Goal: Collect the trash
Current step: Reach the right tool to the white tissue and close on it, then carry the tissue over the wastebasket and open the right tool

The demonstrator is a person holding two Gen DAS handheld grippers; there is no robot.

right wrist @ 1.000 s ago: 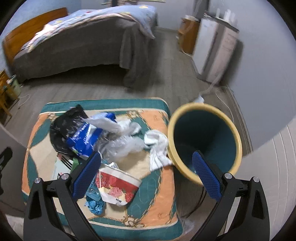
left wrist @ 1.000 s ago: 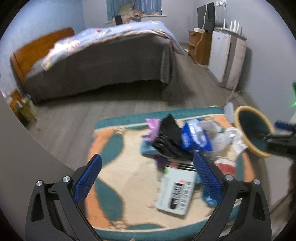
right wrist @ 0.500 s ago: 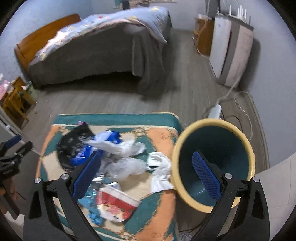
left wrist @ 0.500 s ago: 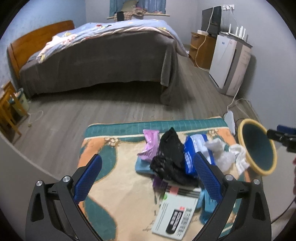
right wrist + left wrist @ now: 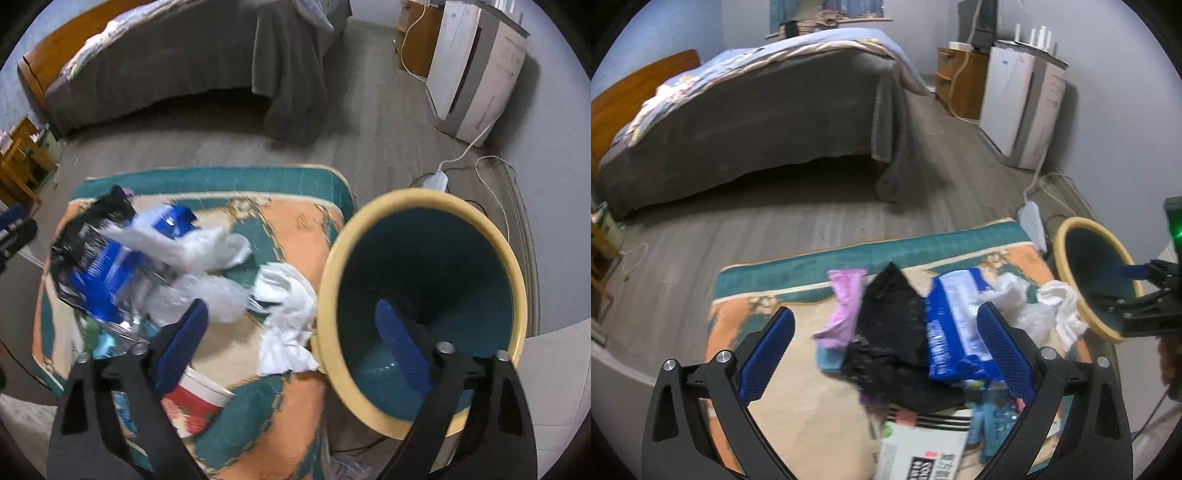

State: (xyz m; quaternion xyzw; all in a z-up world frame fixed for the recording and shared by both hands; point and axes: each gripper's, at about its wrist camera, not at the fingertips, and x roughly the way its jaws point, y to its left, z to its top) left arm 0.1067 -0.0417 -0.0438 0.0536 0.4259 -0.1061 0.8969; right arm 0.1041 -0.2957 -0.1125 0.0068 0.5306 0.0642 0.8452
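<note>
A heap of trash lies on a low table with a teal and orange cover point(image 5: 798, 417): a black plastic bag point(image 5: 886, 332), a blue and white packet point(image 5: 956, 332), a purple wrapper point(image 5: 842, 310) and a white printed box point(image 5: 923, 454). My left gripper point(image 5: 886, 354) hovers open above the black bag, touching nothing. My right gripper point(image 5: 291, 347) is closing its jaws above a crumpled white tissue point(image 5: 288, 317), and its pads press on nothing. Its right finger hangs over the mouth of the yellow-rimmed teal bin point(image 5: 369, 214). A red flowered paper cup point(image 5: 195, 402) lies by its left finger.
Clear plastic film point(image 5: 207, 291) lies beside the tissue. The bin point(image 5: 1067, 229) stands at the table's right edge. A power strip with cables point(image 5: 436, 181) lies on the wooden floor behind it. A bed point(image 5: 757, 122) and a white cabinet point(image 5: 1023, 103) stand further back.
Both grippers have come down closer to the trash heap. The right gripper's jaws have narrowed a little. The trash has not moved.
</note>
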